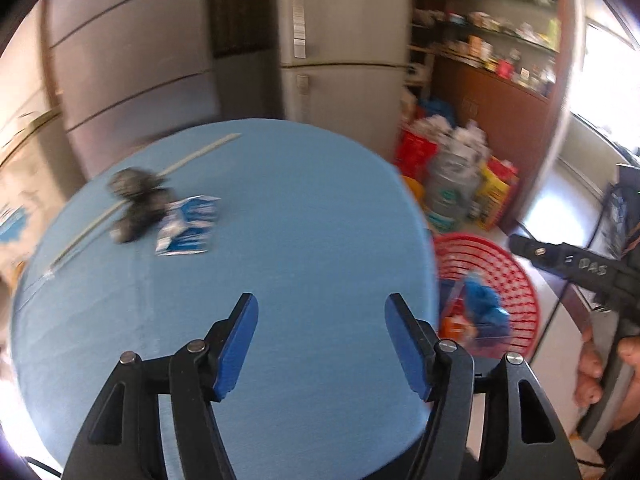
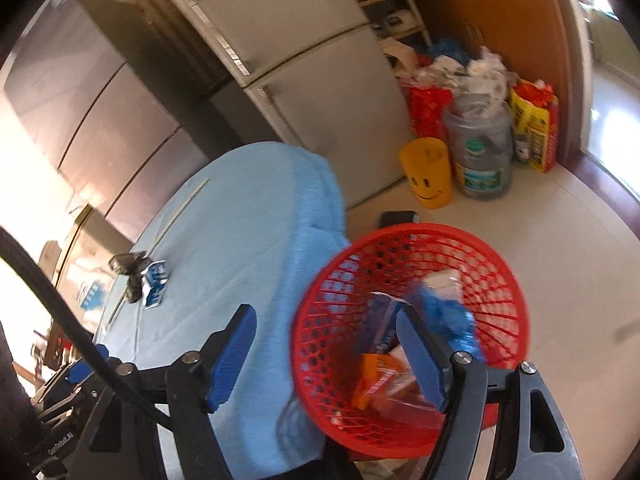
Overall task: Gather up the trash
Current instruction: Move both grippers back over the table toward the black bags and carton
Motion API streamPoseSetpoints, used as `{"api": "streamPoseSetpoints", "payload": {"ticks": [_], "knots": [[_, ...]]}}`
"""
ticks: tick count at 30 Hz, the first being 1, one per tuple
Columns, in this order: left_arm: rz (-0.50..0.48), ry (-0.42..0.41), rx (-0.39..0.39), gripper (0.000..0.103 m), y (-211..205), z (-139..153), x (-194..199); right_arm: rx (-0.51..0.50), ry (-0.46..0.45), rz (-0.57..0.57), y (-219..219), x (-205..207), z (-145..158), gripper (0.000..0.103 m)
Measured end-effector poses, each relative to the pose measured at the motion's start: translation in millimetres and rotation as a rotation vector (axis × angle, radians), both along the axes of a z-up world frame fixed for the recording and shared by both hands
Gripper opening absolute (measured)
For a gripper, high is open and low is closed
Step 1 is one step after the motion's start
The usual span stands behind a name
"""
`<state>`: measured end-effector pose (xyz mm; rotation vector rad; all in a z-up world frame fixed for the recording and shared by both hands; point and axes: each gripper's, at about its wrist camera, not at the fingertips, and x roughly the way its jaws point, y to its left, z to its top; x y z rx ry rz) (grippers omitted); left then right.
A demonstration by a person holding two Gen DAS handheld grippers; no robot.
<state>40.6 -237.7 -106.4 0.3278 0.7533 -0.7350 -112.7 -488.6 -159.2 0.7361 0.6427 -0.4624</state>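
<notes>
**A:** How did the left gripper stand?

**B:** Its two blue-padded black jaws were spread apart with nothing between them, hanging over the near part of the round table under its pale blue cloth.

**A:** And the right gripper?

**B:** Released as well, jaws apart and empty. It was poised over the table's edge, its left finger above the cloth and its right finger in front of the red plastic lattice basket. The pictures did not let me tell whether it touched the rim.

**A:** Where was the trash?

**B:** Part of it lay in that basket, which stood on the pale floor just beside the table: a blue crumpled wrapper, a blue-and-white carton and an orange packet. More was left on the far left of the cloth: a blue-and-white flattened wrapper touching a dark crumpled lump. A thin pale stick lay slantwise across the cloth, passing by the lump.

**A:** Anything further out?

**B:** Behind the table stood a tall grey refrigerator. On the floor near it were a yellow smiley-face bucket, a clear plastic water jug stuffed with paper and red and yellow bags. In the left view a person's hand showed at the right edge.
</notes>
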Motion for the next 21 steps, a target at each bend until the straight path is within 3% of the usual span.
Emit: {"api": "streamPoseSetpoints", "payload": {"ticks": [6, 9, 13, 21], "knots": [[0.200, -0.015, 0.000, 0.070, 66.5, -6.6, 36.5, -0.124, -0.030, 0.142, 50.6, 54.4, 23.5, 0.076], [0.303, 0.018, 0.014, 0.070, 92.8, -18.8, 60.6, -0.187, -0.040, 0.239, 83.7, 88.2, 27.5, 0.076], [0.420, 0.078, 0.011, 0.070, 122.1, -36.3, 88.8, -0.252, -0.027, 0.349, 123.8, 137.3, 18.0, 0.076], [0.567, 0.109, 0.012, 0.070, 153.3, -61.1, 125.8, -0.346, 0.025, 0.471, 181.6, 209.5, -7.0, 0.076]]}}
